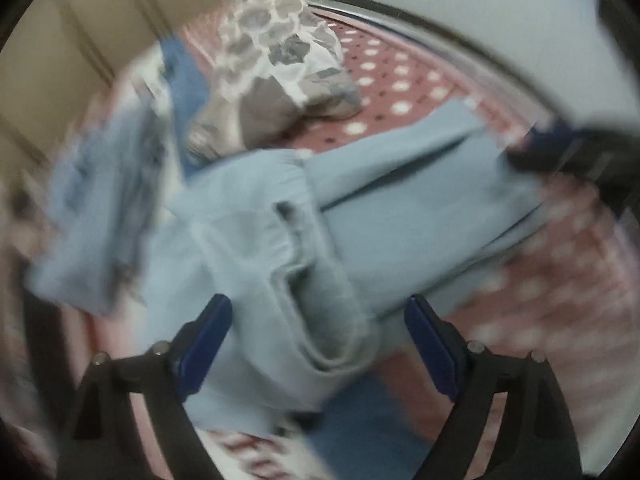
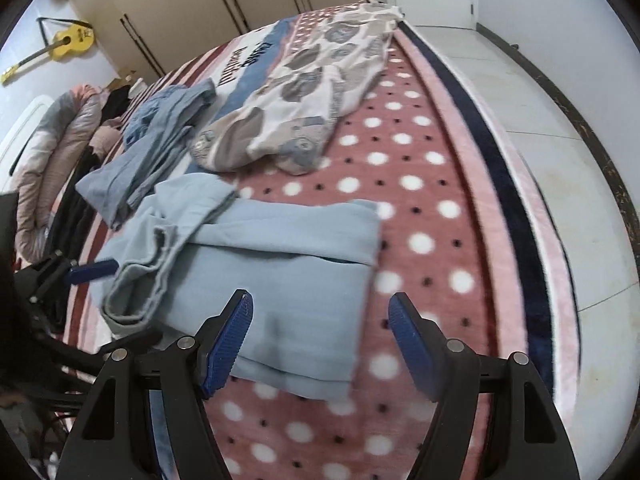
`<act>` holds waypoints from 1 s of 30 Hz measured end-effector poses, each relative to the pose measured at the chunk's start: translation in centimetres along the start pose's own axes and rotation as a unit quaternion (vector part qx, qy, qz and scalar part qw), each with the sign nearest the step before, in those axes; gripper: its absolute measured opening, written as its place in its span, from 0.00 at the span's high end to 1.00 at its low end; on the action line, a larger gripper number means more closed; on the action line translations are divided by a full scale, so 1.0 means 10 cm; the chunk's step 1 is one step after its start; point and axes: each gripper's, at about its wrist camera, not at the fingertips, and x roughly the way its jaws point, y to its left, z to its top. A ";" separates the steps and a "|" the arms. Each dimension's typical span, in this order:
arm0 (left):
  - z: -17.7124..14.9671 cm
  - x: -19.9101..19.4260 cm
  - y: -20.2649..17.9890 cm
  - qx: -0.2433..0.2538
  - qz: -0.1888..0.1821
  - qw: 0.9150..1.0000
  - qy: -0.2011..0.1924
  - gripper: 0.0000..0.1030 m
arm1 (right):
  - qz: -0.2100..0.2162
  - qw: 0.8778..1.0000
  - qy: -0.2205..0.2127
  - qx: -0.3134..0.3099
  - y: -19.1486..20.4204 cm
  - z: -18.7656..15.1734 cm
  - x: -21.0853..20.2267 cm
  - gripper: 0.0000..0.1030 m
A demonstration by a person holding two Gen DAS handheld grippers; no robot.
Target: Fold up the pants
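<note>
Light blue pants (image 2: pixel 280 272) lie folded over on the pink dotted blanket (image 2: pixel 420 208); the waistband end (image 2: pixel 136 292) bunches at the left. In the blurred left wrist view the pants (image 1: pixel 360 208) spread ahead, a fabric fold (image 1: pixel 320 312) lying between the open fingers. My left gripper (image 1: pixel 318 344) is open just above the cloth; it also shows in the right wrist view (image 2: pixel 92 270) at the pants' left edge. My right gripper (image 2: pixel 320 340) is open and empty over the pants' near right part; it shows in the left wrist view (image 1: pixel 560 152) at the pants' far right.
A darker blue garment (image 2: pixel 160 140) lies crumpled behind the pants, and a grey-patterned white garment (image 2: pixel 312 92) lies further back. A yellow guitar (image 2: pixel 68 44) leans on the wall beside wardrobes. The bed's edge (image 2: pixel 520 200) and tiled floor (image 2: pixel 560 120) are to the right.
</note>
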 end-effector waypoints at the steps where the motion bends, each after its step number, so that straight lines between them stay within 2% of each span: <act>1: -0.03 0.06 -0.04 0.020 0.018 1.000 0.008 0.61 | -0.002 1.000 0.000 0.001 -0.03 -0.01 -0.01 0.36; 2: -0.04 0.12 -0.02 0.024 0.022 0.999 0.025 0.71 | -0.003 1.000 0.000 0.002 -0.05 -0.03 -0.01 0.36; 3: -0.06 0.17 0.03 0.013 0.014 0.999 0.038 0.77 | -0.002 1.000 0.000 0.004 -0.07 -0.05 -0.01 0.36; 5: -0.09 0.17 0.22 -0.035 -0.022 0.998 0.043 0.84 | 0.000 1.000 0.001 0.010 -0.10 -0.08 -0.01 0.36; 6: -0.09 0.16 0.26 -0.038 -0.021 0.998 0.042 0.86 | 0.001 1.000 0.000 0.013 -0.11 -0.10 -0.01 0.36; 10: -0.04 -0.10 0.47 -0.087 -0.065 0.994 0.004 0.87 | 0.008 1.000 -0.006 0.022 -0.09 -0.12 -0.03 0.36; 14: 0.13 -0.34 0.53 -0.105 -0.102 0.989 -0.026 0.87 | 0.015 0.999 -0.016 0.034 -0.11 -0.09 -0.08 0.36; 17: 0.31 -0.54 0.49 -0.107 -0.125 0.985 -0.050 0.87 | 0.020 0.998 -0.029 0.047 -0.16 -0.04 -0.16 0.36; 20: 0.51 -0.67 0.33 -0.113 -0.167 0.977 -0.068 0.87 | 0.025 0.997 -0.041 0.063 -0.26 0.02 -0.25 0.36; 22: 0.60 -0.66 0.16 -0.104 -0.181 0.976 -0.068 0.87 | 0.021 0.996 -0.044 0.071 -0.35 0.05 -0.28 0.36; 27: 0.73 -0.30 -0.42 -0.095 -0.231 0.967 -0.039 0.87 | 0.004 0.996 -0.054 0.071 -0.57 0.11 -0.36 0.36; 29: 0.72 -0.13 -0.57 -0.101 -0.246 0.964 -0.016 0.84 | -0.010 0.996 -0.057 0.062 -0.65 0.13 -0.40 0.36; 30: 0.71 -0.06 -0.61 -0.103 -0.252 0.962 -0.003 0.78 | -0.017 0.997 -0.056 0.058 -0.68 0.13 -0.41 0.36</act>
